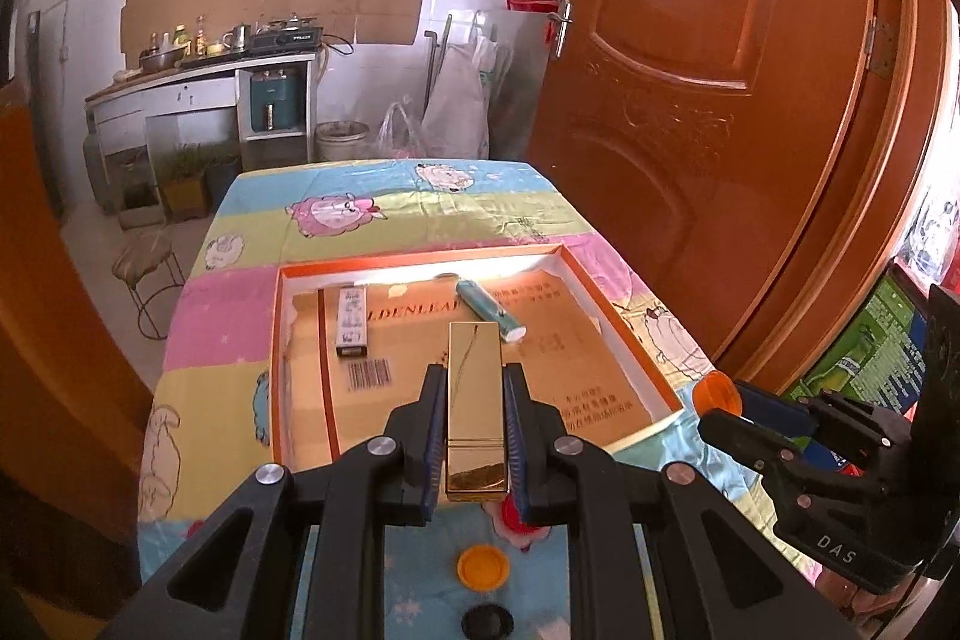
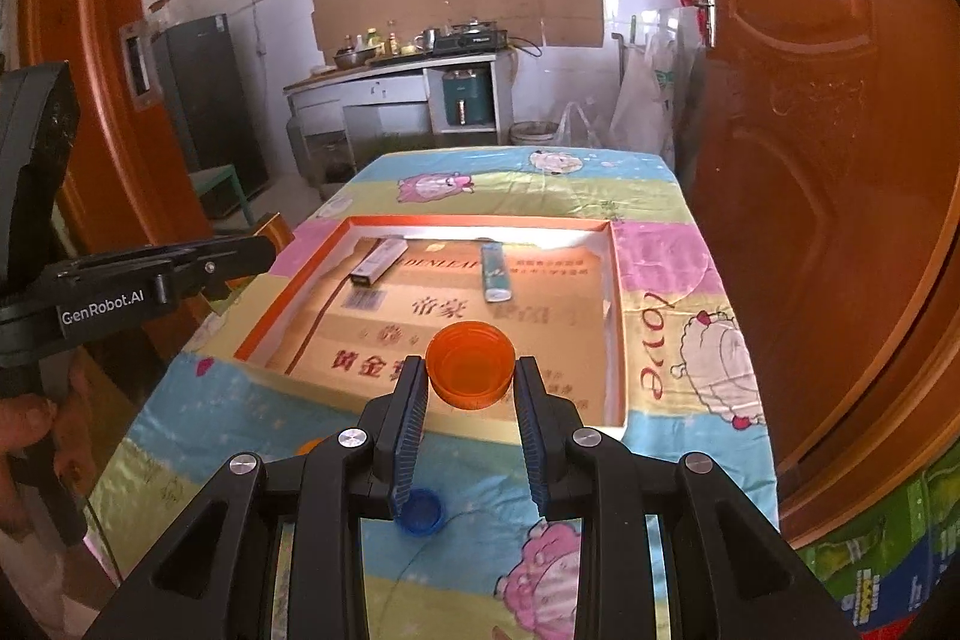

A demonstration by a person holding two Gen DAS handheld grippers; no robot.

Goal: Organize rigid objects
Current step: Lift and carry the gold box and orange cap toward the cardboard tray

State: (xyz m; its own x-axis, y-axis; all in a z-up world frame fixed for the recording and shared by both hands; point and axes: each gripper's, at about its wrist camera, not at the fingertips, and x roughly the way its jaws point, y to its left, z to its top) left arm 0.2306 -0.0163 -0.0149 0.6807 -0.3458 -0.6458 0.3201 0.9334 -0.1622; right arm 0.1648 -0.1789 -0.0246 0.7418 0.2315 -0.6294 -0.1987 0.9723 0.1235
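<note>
**Both grippers loaded, carrying toward the tray**

Left gripper (image 1: 474, 382) is pinching a gold box (image 1: 475, 400) across its narrow width; the blue pads sit flat on both long sides, roughly from mid-length down to the near end. The box sticks out forward past the fingertips, far end over the orange-rimmed tray (image 1: 612, 304). Likely stiff, light, glossy foil-like skin, so slippery; a flat-side pinch suits it, and a grip nearer the middle would cut any droop of the free end.

Right gripper (image 2: 471, 370) is clamped on an orange cap (image 2: 471, 367), pads on opposite sides of its ribbed wall, open side facing the camera. Probably a light, rigid plastic; the ribs help the hold, but a round wall can squirt out if the squeeze is uneven. The cap hangs at the fingertips above the tray's near edge (image 2: 420, 421).

Already in the tray, on its cardboard liner: a small white-and-black box (image 1: 353, 319) at the far left and a teal lighter (image 1: 489, 310) to the right of it, apart from each other.

Loose on the cartoon tablecloth (image 2: 666, 250), near side of the tray: a second orange cap (image 1: 482, 568), a red cap (image 1: 511, 514) partly hidden under the left gripper, a black cap (image 1: 487, 621), a blue cap (image 2: 423, 514) just beside the right gripper's left finger.

The tray has free floor near its front for both held items.
</note>
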